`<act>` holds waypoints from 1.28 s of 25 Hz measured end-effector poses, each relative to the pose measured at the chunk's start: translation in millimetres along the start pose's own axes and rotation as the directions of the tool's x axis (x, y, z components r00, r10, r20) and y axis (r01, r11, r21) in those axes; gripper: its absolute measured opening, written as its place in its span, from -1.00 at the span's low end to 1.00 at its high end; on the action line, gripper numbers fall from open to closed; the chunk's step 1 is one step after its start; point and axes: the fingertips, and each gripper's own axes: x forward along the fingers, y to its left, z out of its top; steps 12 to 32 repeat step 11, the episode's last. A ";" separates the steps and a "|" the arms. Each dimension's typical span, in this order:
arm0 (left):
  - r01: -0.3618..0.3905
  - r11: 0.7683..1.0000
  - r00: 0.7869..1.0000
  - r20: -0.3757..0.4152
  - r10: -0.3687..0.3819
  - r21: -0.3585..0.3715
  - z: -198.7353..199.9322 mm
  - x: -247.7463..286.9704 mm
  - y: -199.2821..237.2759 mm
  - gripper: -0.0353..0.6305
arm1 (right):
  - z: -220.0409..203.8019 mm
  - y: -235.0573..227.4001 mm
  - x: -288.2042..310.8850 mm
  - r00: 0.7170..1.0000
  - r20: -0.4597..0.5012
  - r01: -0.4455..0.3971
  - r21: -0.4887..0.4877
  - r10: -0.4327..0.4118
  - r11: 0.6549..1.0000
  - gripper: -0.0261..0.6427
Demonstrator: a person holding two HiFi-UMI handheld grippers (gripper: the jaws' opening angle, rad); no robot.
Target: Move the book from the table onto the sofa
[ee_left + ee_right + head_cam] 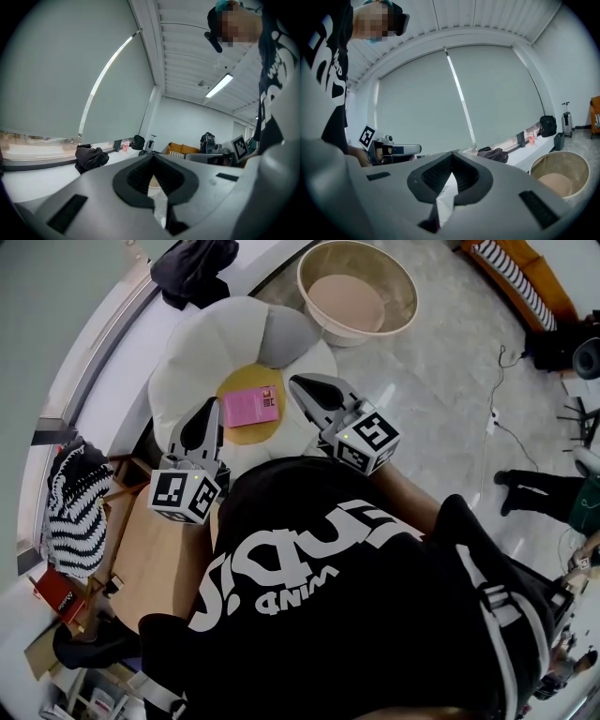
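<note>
Pale stone floor beside a long window ledge, seen from steeply above. On it, biggest first: one white flower-shaped sofa with a round yellow centre, one round wooden table at its lower left, one beige tub just beyond its far side. Then two grippers and a single book. Of the pair, left gripper at the sofa's near left and right gripper at its near right, both aimed away from the body toward the yellow centre. Each pair of jaws pressed fully together, with nothing between them in either gripper view. Pink book flat on the yellow centre, cover up, wholly off the table; by that reading, goal apparently met. Lies ahead of the jaws and between the two tips, long side running roughly across from one gripper to the other, short ends toward them. Left tip just beside the book's left end, right tip near its upper right corner — little to choose, left perhaps a shade closer. For any re-grip, jaws to be opened first — otherwise only a clean draw back, clear of the book.
</note>
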 end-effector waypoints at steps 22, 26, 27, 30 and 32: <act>-0.009 1.000 1.000 -0.009 0.009 -0.016 -4.3 -2.7 -1.6 -0.87 | -0.8 3.1 -1.3 1.000 0.002 -0.013 -0.005 0.013 1.000 -0.92; -0.009 1.000 1.000 -0.009 0.009 -0.016 -4.3 -2.7 -1.6 -0.87 | -0.8 3.1 -1.3 1.000 0.002 -0.013 -0.005 0.013 1.000 -0.92; -0.009 1.000 1.000 -0.009 0.009 -0.016 -4.3 -2.7 -1.6 -0.87 | -0.8 3.1 -1.3 1.000 0.002 -0.013 -0.005 0.013 1.000 -0.92; -0.009 1.000 1.000 -0.009 0.009 -0.016 -4.3 -2.7 -1.6 -0.87 | -0.8 3.1 -1.3 1.000 0.002 -0.013 -0.005 0.013 1.000 -0.92; -0.009 1.000 1.000 -0.009 0.009 -0.016 -4.3 -2.7 -1.6 -0.87 | -0.8 3.1 -1.3 1.000 0.002 -0.013 -0.005 0.013 1.000 -0.92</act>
